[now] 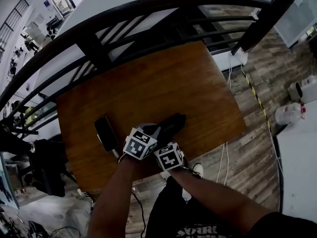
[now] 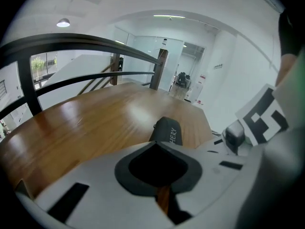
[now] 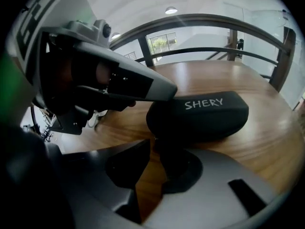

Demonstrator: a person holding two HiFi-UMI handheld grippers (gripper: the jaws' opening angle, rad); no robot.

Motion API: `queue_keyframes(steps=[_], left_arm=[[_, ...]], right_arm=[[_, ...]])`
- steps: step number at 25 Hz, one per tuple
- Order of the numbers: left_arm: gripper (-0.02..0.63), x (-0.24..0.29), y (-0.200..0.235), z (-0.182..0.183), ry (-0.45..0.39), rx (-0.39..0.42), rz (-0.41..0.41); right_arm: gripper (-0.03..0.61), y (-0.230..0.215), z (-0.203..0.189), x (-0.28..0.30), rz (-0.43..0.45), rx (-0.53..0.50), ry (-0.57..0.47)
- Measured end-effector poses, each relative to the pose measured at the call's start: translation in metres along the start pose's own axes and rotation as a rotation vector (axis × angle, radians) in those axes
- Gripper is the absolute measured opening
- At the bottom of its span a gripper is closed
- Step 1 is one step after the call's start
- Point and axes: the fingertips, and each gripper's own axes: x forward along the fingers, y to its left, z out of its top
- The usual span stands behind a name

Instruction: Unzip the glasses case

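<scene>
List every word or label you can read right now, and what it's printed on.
"SHERY": white letters on the black glasses case, in the right gripper view.
"HERY": the same word with its first letter hidden, in the left gripper view.
Shirt print: cut off and blurred, unreadable.
Marker cubes: square patterns only, no words.

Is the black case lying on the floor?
No, the case lies on top of the wooden table.
</scene>
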Motion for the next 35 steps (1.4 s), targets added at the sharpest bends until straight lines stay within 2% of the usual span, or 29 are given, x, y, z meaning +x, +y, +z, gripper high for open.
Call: queue_keyframes(steps=[4, 7, 12, 18, 22, 26, 27, 29, 35], left_arm=[[0.003, 0.0, 0.001, 0.0, -0.011, -0.008, -0.008], [0.003, 0.001, -0.002, -0.004, -0.001, 0.036, -0.024], [0.003, 0.0, -0.003, -0.005, 0.008, 0.091, -0.007], [0.003, 0.005, -0.006, -0.007, 0.026, 0.216, 0.055], [0.003, 0.004, -0.005, -0.007, 0.008, 0.196, 0.064], [0.003, 0.003, -0.006, -0.008, -0.003, 0.171, 0.065], [0.003, 0.003, -0.006, -0.008, -0.003, 0.172, 0.067], [0.003, 0.004, -0.006, -0.006, 0.0, 0.177, 0.073], [0.003, 0.003, -0.006, -0.006, 0.006, 0.187, 0.086]], right_arm=[[0.061, 0.001, 0.002, 0.002, -0.014, 0.08, -0.033], [0.04, -0.006, -0.001, 0.002, -0.008, 0.148, -0.042], [0.032, -0.011, -0.001, 0.005, 0.006, 0.146, -0.037], [0.015, -0.026, -0.005, -0.002, -0.006, 0.027, -0.049], [0.015, -0.042, -0.006, -0.014, -0.017, -0.087, -0.03], [0.017, -0.076, -0.006, -0.023, -0.086, -0.201, -0.038], [0.026, -0.085, -0.005, -0.024, -0.089, -0.228, -0.043], [0.082, -0.101, 0.001, -0.027, -0.095, -0.288, -0.047], [0.08, -0.138, 0.019, -0.03, -0.132, -0.443, -0.044]])
